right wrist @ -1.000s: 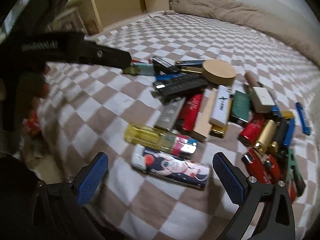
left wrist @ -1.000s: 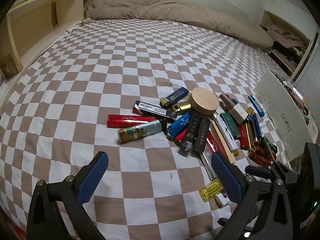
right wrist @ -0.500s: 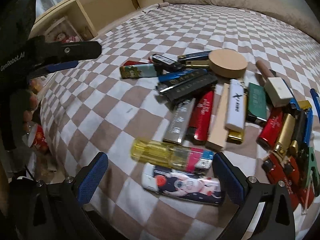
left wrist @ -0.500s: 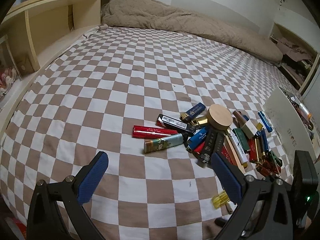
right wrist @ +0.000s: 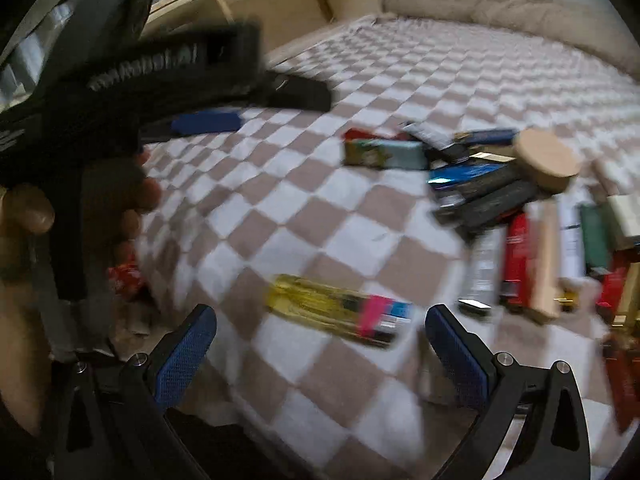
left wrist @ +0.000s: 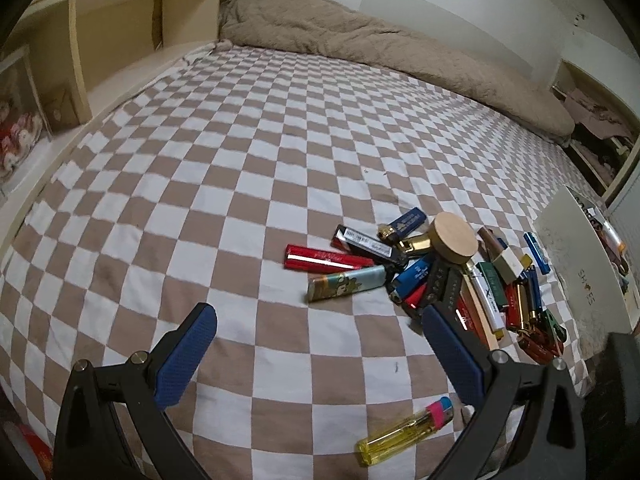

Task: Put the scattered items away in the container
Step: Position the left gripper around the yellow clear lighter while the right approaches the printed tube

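On the checkered bed, the yellow lighter (right wrist: 340, 310) lies apart from the lighter pile (left wrist: 460, 276), just ahead of the right tool (right wrist: 320, 336), spread and empty. Left tool (left wrist: 316, 332) likewise spread. Better to straddle its narrow sides, then squeeze gently.

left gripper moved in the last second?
Yes. The left gripper has backed away from the pile: the wooden disc sits smaller and farther, and the headboard shelf shows more.

Lighters (left wrist: 460, 280) heaped, seemingly flat, on bedspread (left wrist: 240, 160)
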`<state>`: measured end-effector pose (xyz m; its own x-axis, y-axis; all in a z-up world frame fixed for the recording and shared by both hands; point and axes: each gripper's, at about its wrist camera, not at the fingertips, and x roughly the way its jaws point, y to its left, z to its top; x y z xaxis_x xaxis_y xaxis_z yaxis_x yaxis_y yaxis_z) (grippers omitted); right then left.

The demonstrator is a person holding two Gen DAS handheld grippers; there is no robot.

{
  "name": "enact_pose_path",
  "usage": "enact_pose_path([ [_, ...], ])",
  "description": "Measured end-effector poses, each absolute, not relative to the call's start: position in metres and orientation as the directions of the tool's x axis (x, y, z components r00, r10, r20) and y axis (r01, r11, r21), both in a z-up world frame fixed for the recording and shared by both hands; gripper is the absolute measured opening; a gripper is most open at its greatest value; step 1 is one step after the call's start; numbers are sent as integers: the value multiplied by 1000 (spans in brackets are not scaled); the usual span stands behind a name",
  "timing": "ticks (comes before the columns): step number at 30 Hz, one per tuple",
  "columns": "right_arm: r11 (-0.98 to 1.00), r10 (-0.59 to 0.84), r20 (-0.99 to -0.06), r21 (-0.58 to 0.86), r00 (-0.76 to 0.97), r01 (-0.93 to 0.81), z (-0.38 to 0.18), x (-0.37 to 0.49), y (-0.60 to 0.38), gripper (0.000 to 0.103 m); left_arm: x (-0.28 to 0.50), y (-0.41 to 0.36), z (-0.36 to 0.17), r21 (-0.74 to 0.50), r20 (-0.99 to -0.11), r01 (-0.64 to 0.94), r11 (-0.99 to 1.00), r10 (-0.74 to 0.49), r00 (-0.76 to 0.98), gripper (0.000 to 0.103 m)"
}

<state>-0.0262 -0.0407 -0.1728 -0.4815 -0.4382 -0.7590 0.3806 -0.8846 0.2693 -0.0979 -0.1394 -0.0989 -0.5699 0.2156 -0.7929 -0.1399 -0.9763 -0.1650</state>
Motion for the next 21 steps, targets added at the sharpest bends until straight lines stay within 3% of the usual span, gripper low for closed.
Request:
enact_pose_path([
  [6, -967, -219, -792, 98, -570, 236, -178, -16, 1, 103, -96, -127, -113, -207, -830, -133, -969, 246, -501, 103],
  [21, -989, -150, -795, 127, -588, 81, -199, -9, 44, 103, -65, -100, -142, 36, -869, -92, -995, 14, -494, 103],
])
